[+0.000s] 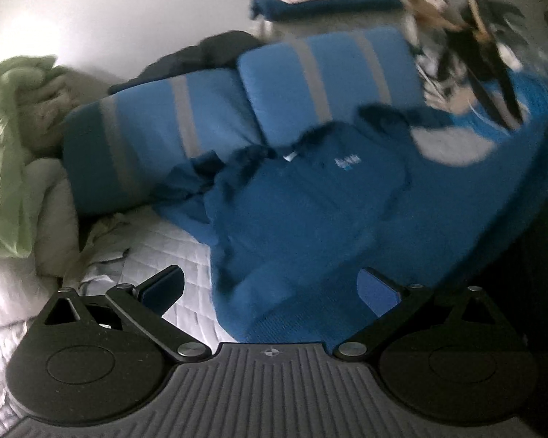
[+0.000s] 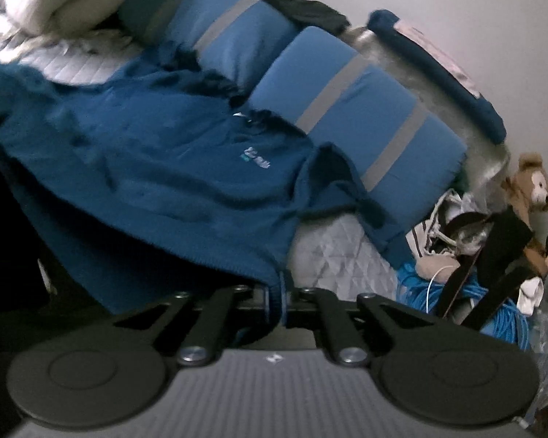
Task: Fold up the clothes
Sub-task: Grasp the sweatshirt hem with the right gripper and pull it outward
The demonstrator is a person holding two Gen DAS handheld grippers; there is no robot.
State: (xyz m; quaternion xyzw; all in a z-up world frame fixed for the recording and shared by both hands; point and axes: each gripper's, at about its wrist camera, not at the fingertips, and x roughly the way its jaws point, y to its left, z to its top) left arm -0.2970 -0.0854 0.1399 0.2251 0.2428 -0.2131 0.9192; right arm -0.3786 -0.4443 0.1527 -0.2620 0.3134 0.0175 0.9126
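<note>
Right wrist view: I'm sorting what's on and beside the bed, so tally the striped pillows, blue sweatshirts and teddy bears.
Striped blue pillows: 2
Blue sweatshirt: 1, hem clamped in the right tongs
Teddy bear: 1
Total: 4

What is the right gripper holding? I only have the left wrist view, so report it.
Observer: The right gripper is shut on the ribbed hem corner of the dark blue knitted sweater.
Operator: Tell me where that side's sleeve ends.
Observer: Its cuff hangs past the edge of the white quilted mattress, toward the clutter beside the bed.
Operator: Name what lies nearest the cuff.
Observer: A heap of bright blue cord lies just below it in the right wrist view.
</note>
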